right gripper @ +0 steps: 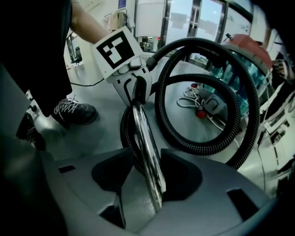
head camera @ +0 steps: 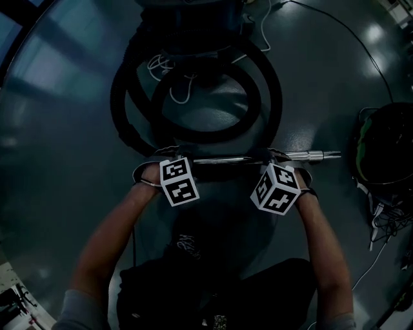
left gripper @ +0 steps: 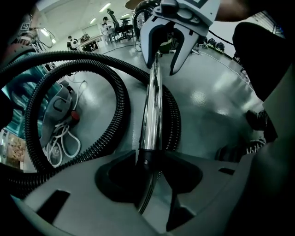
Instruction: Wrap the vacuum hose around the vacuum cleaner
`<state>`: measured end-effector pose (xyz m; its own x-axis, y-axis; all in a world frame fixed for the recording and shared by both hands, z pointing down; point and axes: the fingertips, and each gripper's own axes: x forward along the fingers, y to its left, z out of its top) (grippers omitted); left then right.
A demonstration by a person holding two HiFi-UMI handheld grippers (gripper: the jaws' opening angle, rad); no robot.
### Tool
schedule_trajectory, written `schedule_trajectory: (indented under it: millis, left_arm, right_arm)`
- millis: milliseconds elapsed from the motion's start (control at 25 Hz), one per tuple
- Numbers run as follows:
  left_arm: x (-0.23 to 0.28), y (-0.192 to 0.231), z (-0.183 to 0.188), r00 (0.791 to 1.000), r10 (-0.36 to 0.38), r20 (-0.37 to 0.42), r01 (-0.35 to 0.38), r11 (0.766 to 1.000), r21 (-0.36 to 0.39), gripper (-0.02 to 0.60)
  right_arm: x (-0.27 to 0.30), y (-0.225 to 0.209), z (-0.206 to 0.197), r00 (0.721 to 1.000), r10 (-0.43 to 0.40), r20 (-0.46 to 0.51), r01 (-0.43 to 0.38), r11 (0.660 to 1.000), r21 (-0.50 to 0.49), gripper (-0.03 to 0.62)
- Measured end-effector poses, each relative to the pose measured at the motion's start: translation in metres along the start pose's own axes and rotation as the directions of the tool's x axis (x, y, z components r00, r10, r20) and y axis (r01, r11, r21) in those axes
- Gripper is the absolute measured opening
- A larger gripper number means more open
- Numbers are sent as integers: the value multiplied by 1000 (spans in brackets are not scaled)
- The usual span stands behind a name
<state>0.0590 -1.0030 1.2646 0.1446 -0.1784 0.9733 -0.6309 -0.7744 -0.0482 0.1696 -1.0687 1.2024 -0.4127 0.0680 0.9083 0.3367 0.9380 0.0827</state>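
Left gripper [head camera: 169,153] and right gripper [head camera: 278,154] apparently clamp the wand [head camera: 226,159], lying crosswise, tip pointing right.

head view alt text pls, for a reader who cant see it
Seen from above, the left gripper and right gripper grip a chrome wand level over a grey floor. Beyond it, a black hose curls in big loops before the vacuum cleaner.

Vacuum [head camera: 193,9] stood at far centre. Hose [head camera: 273,84] lay coiled just near of it, a cord [head camera: 161,64] inside the coil. Tube [head camera: 222,159] ran left to right near of the coil, between left gripper [head camera: 169,153] and right gripper [head camera: 276,153].
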Motion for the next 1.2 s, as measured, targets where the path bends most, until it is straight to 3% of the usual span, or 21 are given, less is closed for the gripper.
schedule_trajectory:
  millis: [280,480,560,720,1200]
  left_arm:
    - [7,19,7,1000,13,6,-13,1000,-14,179]
    - [8,21,10,1000,-2,3,2,999,-45,179]
    - [5,19,12,1000,-23,8,24,998,-59,179]
    - [-2,15,17,999,-34,31,37,996,-80,179]
    - [-44,3,43,983,-23,183,50,989,-140,183]
  right_arm:
    - [-17,2,-18,993,-37,109,7,964,266,170]
    - [-15,1,-23,991,-60,118,14,932,361,169]
    - [-14,2,-23,992,-63,112,17,929,368,149]
    - [-20,-5,-19,986,-118,117,68,929,364,5]
    - [-21,3,-6,984,-126,128,75,936,343,3]
